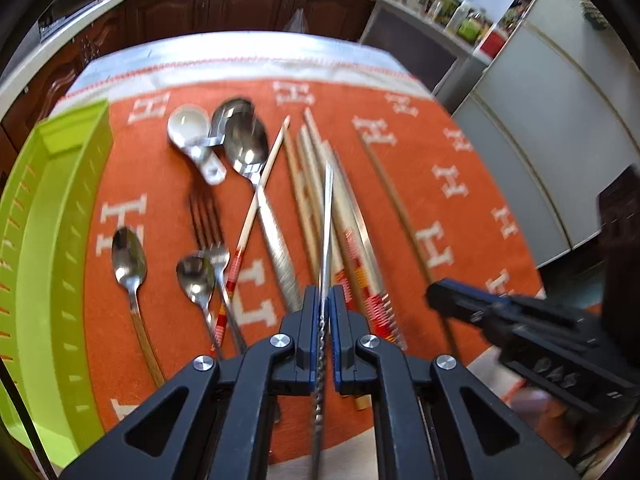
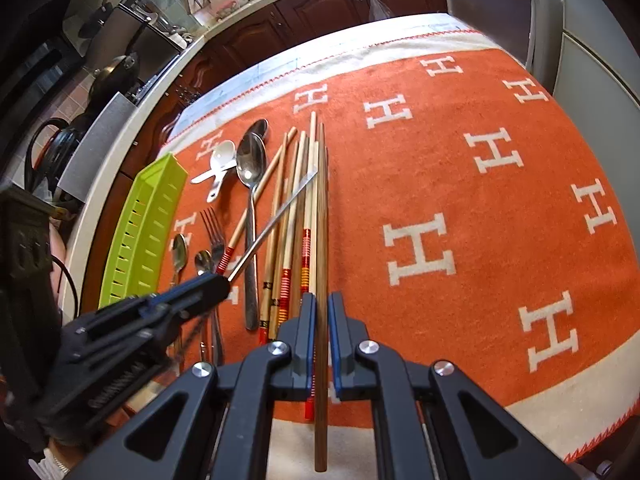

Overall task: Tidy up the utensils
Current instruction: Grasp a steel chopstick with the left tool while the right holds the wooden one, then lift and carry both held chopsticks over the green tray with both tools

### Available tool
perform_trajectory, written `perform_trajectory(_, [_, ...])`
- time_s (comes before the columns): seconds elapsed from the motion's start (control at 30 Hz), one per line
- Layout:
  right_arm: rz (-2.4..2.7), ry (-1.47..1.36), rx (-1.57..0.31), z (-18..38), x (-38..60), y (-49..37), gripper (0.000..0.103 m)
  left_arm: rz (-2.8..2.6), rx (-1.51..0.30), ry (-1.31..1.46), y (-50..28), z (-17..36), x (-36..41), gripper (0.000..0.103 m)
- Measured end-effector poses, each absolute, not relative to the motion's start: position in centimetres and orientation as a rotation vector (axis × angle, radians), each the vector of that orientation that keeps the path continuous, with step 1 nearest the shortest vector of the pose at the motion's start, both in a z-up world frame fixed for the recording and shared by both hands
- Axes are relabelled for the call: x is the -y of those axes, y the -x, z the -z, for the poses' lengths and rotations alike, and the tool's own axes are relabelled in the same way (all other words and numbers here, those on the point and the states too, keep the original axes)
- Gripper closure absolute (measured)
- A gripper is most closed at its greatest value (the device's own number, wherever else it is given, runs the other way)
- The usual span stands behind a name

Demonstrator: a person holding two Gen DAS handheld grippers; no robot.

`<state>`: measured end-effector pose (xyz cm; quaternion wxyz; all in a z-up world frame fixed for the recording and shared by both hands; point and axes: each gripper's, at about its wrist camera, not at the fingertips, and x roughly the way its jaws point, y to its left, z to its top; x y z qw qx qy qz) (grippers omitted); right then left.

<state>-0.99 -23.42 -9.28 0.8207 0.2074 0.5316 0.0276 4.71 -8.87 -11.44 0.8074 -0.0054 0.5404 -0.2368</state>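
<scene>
My left gripper (image 1: pixel 324 298) is shut on a thin metal chopstick (image 1: pixel 327 216) and holds it above the pile; it shows in the right wrist view (image 2: pixel 216 284) with the chopstick (image 2: pixel 276 216) sticking out. My right gripper (image 2: pixel 322 304) has its jaws narrowly apart around a brown wooden chopstick (image 2: pixel 321 240) on the cloth; whether they pinch it is unclear. It also shows in the left wrist view (image 1: pixel 436 294). Wooden chopsticks (image 1: pixel 304 184), spoons (image 1: pixel 246 144), a fork (image 1: pixel 208 224) and a white measuring spoon (image 1: pixel 188 126) lie on the orange cloth (image 2: pixel 460 200).
A lime green slotted tray (image 1: pixel 60 208) stands at the cloth's left edge, also in the right wrist view (image 2: pixel 148 216). Two small spoons (image 1: pixel 128 260) lie beside it. Kitchen cabinets (image 1: pixel 248 8) stand beyond the table, and a fridge (image 1: pixel 552 140) to the right.
</scene>
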Motion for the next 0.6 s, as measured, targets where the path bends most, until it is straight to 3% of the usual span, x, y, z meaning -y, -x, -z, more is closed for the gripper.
perform_trajectory(0.6, [-0.078,-0.444,-1.159,10.3,23.2,1.1,0.097,0.474,-1.217,-0.109,-4.2,13.9,9.9,0.1])
